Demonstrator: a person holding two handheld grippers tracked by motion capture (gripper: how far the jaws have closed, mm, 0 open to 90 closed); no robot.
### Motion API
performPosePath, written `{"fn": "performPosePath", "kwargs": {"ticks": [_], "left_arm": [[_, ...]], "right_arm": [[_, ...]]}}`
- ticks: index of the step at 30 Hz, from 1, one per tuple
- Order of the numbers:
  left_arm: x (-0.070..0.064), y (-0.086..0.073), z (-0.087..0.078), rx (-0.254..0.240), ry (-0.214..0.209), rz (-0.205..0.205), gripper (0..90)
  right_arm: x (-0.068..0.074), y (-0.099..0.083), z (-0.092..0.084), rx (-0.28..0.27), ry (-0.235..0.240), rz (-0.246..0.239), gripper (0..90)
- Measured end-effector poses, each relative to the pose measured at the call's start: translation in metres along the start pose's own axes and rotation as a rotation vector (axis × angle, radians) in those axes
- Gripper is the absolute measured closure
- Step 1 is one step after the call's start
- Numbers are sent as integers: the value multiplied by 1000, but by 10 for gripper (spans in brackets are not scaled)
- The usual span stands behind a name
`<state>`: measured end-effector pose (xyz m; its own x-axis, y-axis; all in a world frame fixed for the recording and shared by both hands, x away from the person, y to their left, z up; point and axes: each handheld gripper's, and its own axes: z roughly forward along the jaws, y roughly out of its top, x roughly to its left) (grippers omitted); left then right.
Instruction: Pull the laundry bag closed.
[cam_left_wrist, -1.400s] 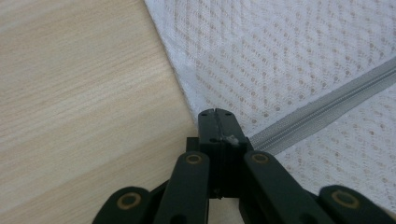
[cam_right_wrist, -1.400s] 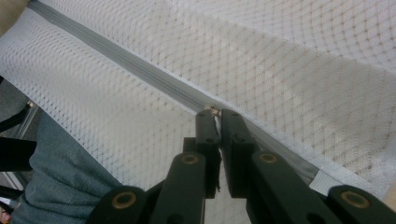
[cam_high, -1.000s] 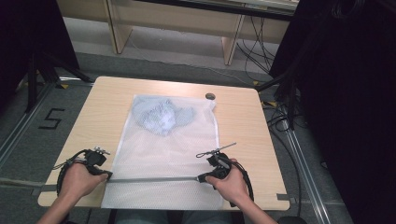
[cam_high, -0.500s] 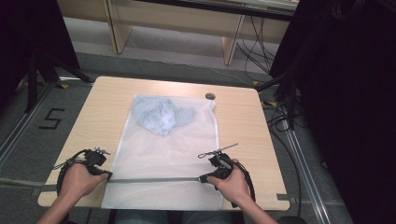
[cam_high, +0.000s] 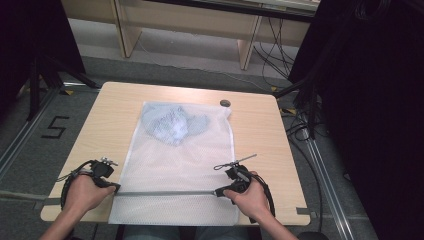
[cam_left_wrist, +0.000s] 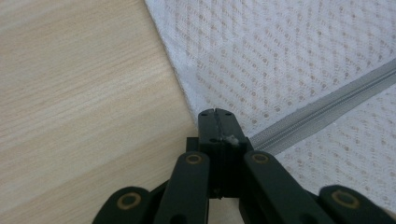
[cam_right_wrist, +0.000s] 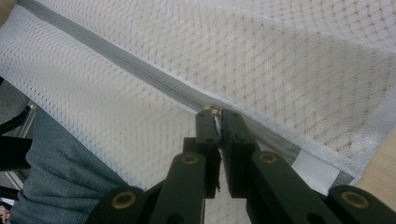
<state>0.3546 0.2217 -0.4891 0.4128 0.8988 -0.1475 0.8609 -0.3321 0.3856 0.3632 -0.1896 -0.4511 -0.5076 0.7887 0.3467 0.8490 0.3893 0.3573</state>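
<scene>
Near edge, 6 o'clock: white mesh laundry bag (cam_high: 180, 165) lies flat, hem overhanging the table (cam_high: 260, 145).

Left gripper (cam_high: 114, 188) clenched on the grey zipper (cam_high: 167, 193) end at 7 o'clock; right gripper (cam_high: 219, 192) pinches the slider (cam_right_wrist: 212, 110) at 5 o'clock.

Mesh looks light, limp, snag-prone; best held by the zipper tape.

Farther, 12 o'clock: bluish garment (cam_high: 172, 122) bunched inside; small dark disc (cam_high: 225, 103) beyond, clear of the zip line.

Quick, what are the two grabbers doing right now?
Left gripper: shut on the zipper end of the mesh bag.
Right gripper: shut on the zipper pull.
</scene>
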Motion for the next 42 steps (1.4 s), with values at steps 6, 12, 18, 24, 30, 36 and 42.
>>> {"fn": "performPosePath", "kwargs": {"ticks": [6, 12, 18, 24, 30, 36, 42], "left_arm": [[0, 0, 0, 0, 1, 0, 898], [0, 0, 0, -4, -4, -1, 898], [0, 0, 0, -1, 1, -2, 898], [0, 0, 0, -2, 3, -1, 898], [0, 0, 0, 0, 1, 0, 898], [0, 0, 0, 0, 1, 1, 898], [0, 0, 0, -1, 0, 0, 898]], "right_arm": [[-1, 0, -2, -8, -6, 5, 870], [-4, 0, -2, 0, 10, -12, 870], [-6, -3, -4, 3, -13, 26, 870], [-9, -4, -5, 3, -14, 31, 870], [-13, -5, -7, -8, -12, 23, 870], [-15, -7, -8, 1, -9, 54, 870], [-19, -9, -9, 3, -12, 59, 870]]}}
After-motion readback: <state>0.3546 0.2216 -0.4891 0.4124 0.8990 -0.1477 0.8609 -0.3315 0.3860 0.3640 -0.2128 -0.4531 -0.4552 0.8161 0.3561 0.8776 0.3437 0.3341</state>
